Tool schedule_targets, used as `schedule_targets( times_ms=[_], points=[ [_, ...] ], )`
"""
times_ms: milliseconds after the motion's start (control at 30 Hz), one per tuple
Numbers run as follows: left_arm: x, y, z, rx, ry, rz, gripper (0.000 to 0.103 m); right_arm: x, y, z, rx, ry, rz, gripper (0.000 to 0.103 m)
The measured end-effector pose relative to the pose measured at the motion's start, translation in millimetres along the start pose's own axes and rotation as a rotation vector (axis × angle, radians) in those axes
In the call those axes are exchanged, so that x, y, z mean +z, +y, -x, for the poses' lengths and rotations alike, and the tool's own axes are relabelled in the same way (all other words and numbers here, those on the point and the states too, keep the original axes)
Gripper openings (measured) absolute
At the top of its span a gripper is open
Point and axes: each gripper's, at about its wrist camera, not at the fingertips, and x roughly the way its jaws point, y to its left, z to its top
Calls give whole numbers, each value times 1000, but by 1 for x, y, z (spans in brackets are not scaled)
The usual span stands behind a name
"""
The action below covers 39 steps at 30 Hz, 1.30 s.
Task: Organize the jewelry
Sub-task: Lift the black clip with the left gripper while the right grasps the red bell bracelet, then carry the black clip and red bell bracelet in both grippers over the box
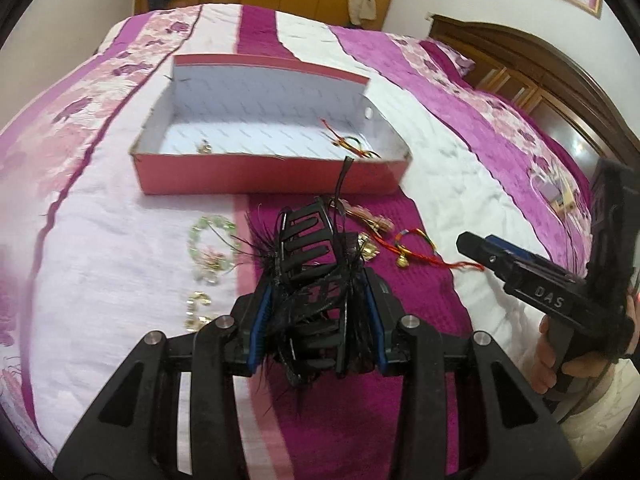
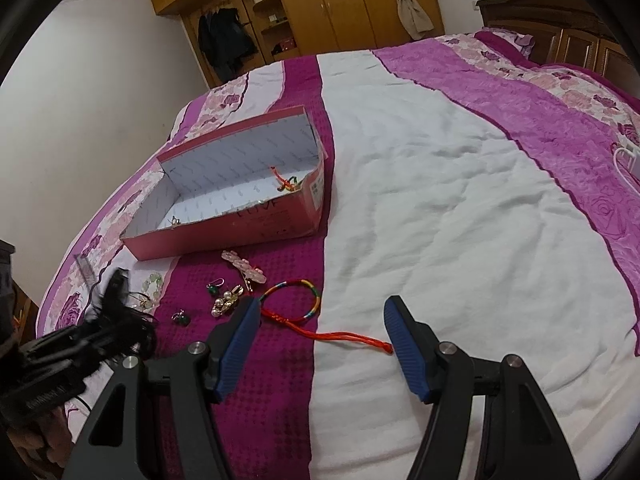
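On a bed covered with a purple, magenta and white quilt [image 2: 440, 200], an open pink cardboard box [image 1: 260, 176] sits at about twelve o'clock in the left wrist view. Inside it, a red and green cord bracelet [image 1: 352, 142] lies toward the right end and a small gold piece [image 1: 205, 147] toward the left end.

The left gripper [image 1: 316, 312] is clenched on a black feathered hair claw [image 1: 308, 256], held above the quilt just short of the box's near wall.

More jewelry lies loose on the quilt in front of the box. In the right wrist view, a pale pink hair clip [image 2: 244, 266] lies at eleven o'clock, with green drop earrings [image 2: 212, 289] and a cluster of pearl and gold earrings [image 2: 226, 300] just beside it. A pale green bead bracelet [image 1: 210, 240] rests to the left of the claw.

The right gripper [image 2: 320, 344] is released, its blue pads spread wide. It hovers over a rainbow cord bracelet [image 2: 296, 300], whose red tail [image 2: 348, 338] trails toward the right finger.
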Motion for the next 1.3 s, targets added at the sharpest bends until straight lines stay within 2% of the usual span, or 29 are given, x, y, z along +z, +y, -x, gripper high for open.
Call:
schedule_targets(
  times_ms=[133,200,333,433,533,567,600,867,1300],
  points=[
    [1,8,3,11,-11,17,33,2,1,-17,-13,39,-12,65],
    [1,10,4,13,-17,23,33,3,1,-28,-26,68,-13,56],
    [3,13,5,12,-25,28,33,1,4,-44,-49,108,17,47],
    [4,13,5,14,-31,30,33,-3,9,-52,-50,126,50,37],
    [3,14,6,13,-32,35,33,-4,15,-55,-34,137,84,21],
    [3,15,6,13,-33,35,33,-5,16,-55,-27,141,91,13],
    [3,16,6,14,-35,36,33,-5,18,-54,-21,141,97,10],
    [6,20,14,23,-60,48,33,-5,20,-35,20,114,98,6],
    [12,19,33,40,-121,46,33,6,28,24,74,-18,93,5]
  ],
)
